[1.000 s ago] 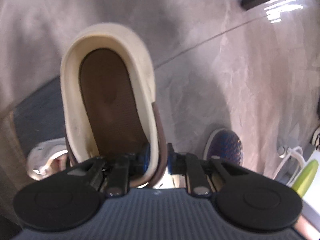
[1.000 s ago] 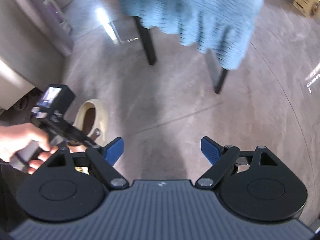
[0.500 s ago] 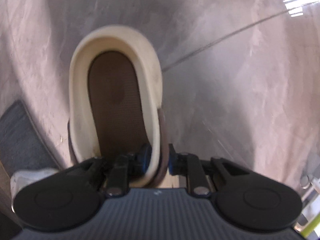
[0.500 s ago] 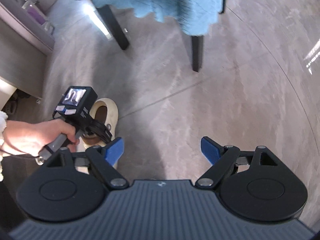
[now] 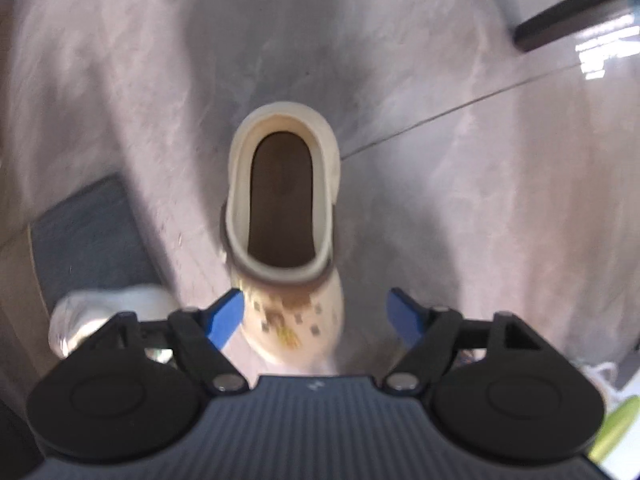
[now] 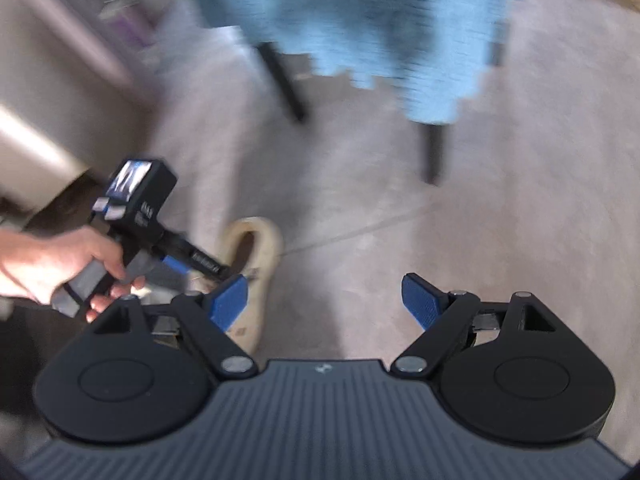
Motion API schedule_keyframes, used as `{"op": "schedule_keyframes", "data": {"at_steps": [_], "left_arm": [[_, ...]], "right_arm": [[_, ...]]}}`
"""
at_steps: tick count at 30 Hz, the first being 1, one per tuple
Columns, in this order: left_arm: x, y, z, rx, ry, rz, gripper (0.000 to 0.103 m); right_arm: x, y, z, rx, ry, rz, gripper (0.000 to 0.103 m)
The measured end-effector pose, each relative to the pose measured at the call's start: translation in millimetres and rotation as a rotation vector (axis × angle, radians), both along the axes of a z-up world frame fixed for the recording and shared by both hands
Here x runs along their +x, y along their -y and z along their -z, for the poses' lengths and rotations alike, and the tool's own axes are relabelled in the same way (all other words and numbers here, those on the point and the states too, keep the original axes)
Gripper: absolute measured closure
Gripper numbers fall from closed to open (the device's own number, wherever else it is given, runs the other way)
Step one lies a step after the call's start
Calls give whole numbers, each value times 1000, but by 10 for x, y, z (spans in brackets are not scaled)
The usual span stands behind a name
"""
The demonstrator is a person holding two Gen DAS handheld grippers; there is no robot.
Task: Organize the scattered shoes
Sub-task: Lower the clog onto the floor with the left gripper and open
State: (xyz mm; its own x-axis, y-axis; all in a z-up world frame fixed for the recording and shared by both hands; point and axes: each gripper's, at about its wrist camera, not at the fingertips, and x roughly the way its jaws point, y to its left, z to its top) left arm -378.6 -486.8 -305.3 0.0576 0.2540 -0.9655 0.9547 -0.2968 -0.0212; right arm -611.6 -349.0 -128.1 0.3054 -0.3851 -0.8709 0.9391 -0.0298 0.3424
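Observation:
A cream clog (image 5: 280, 200) with a brown insole stands on the grey floor, its heel opening facing up in the left wrist view. My left gripper (image 5: 316, 316) hovers above its toe end. Its jaws are opening, and the blue pads (image 5: 226, 316) stand clear of the shoe on both sides. In the right wrist view the same clog (image 6: 260, 248) lies left of centre, with a hand (image 6: 52, 264) holding the left gripper's handle over it. My right gripper (image 6: 326, 300) is open over bare floor to the right of the clog, with nothing between its fingers.
A white sneaker (image 5: 108, 312) lies left of the clog beside a dark mat (image 5: 88, 232). A table draped in blue cloth (image 6: 360, 20) stands ahead on black legs (image 6: 434, 152). A pale cabinet (image 6: 48, 80) runs along the left. A green object (image 5: 616, 424) sits at lower right.
My left gripper has let go of the clog's rim, spread its jaws and pulled back upward; the clog now rests on the floor. My right gripper has shifted sideways, still open.

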Motion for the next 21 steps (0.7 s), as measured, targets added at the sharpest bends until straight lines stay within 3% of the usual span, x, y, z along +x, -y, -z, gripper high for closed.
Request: {"op": "schedule_keyframes", "data": {"at_steps": [4, 6, 9, 13, 18, 21], "left_arm": [[220, -113, -634, 2, 9, -74, 23], [231, -53, -966, -31, 20, -53, 22], [284, 59, -1571, -119, 29, -68, 19], [438, 269, -2296, -237, 0, -210, 16], [653, 303, -2756, -341, -22, -365, 11], [870, 188, -2951, -380, -39, -492, 11]], "right_arm": [[-117, 164, -128, -43, 18, -165, 17], [-194, 247, -221, -48, 40, -206, 17], [-218, 366, -390, -39, 49, -268, 17], [-62, 510, -720, -33, 30, -373, 17], [291, 705, -1029, -41, -13, -474, 17], [537, 820, -1129, -37, -24, -466, 17]]}}
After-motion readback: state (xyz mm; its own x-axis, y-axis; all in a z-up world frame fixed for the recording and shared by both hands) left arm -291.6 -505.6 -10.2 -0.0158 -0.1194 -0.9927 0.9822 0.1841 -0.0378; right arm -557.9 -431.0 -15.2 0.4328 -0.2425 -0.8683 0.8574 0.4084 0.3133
